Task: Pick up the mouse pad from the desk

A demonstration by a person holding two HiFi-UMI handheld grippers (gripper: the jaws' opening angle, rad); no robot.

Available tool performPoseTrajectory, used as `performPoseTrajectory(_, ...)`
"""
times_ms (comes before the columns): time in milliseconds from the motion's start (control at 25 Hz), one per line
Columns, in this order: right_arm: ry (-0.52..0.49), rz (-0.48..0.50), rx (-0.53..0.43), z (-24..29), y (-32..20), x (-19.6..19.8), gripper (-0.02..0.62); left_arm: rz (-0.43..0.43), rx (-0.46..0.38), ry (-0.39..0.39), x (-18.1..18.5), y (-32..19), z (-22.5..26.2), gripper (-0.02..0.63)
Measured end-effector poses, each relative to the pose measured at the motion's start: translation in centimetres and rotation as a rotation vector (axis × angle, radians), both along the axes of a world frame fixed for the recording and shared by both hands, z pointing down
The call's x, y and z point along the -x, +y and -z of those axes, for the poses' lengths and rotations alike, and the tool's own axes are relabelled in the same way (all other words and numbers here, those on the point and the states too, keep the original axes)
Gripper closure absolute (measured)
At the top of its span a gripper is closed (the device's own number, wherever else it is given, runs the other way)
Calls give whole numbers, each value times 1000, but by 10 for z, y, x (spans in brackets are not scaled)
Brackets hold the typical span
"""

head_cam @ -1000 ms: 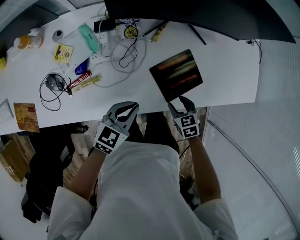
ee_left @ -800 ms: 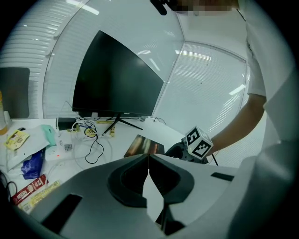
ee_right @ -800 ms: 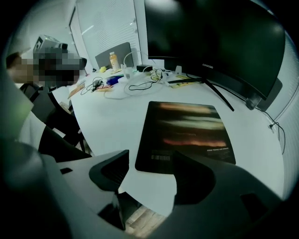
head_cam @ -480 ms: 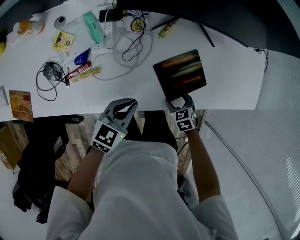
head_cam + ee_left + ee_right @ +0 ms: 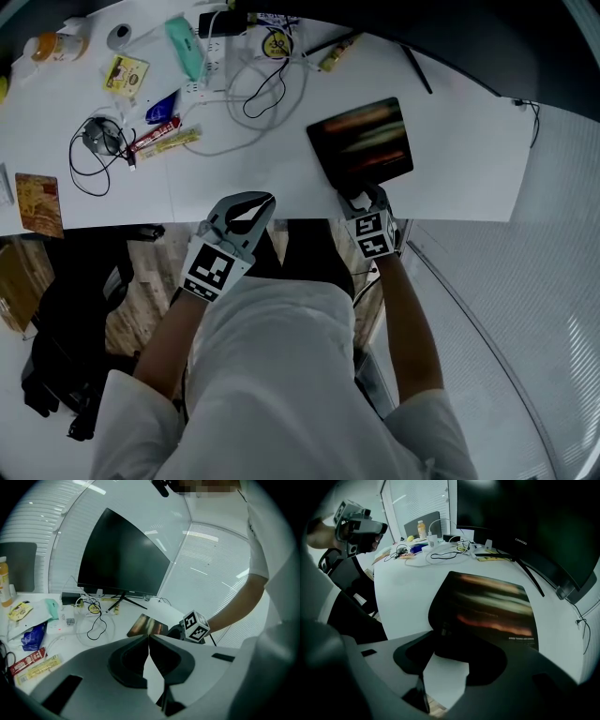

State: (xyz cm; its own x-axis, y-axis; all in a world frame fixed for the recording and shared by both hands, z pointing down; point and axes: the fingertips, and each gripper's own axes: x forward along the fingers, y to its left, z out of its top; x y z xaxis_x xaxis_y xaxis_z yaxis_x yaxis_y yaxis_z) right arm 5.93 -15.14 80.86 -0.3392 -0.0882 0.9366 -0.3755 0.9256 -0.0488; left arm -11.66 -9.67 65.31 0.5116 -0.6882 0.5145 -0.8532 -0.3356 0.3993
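While the person in the white shirt leans over the white desk [image 5: 234,178], the dark mouse pad [image 5: 361,141] lies flat on it, its streaky orange print facing up. The right gripper [image 5: 362,195] points steeply down at the pad's near edge, by the left corner. Its jaws have just been closing, yet they stand part-way apart, and the pad's near corner [image 5: 445,620] sits between their tips with bare desk showing through the gap below. I can't see the pad lifted anywhere.

Well to the left of the mouse pad, the left gripper [image 5: 269,199] hangs over the desk's front edge. Its jaws are pressed together tip to tip with nothing in them [image 5: 149,637].

Behind the mouse pad stands a wide black monitor [image 5: 422,37]. Further left of the pad there is a loop of black cable [image 5: 267,94], a teal case [image 5: 183,47], a red snack bar [image 5: 155,141] and a yellow packet [image 5: 125,73].
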Motion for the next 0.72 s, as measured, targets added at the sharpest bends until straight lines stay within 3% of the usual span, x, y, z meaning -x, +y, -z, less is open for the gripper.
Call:
performPoseTrajectory(480, -17, -35, -10, 2, -15, -5, 515, 7, -15, -26, -6, -12, 10, 583)
performPoseTrajectory(720, -60, -48, -4, 17, -25, -7, 540, 18, -29, -41, -24, -18, 24, 583)
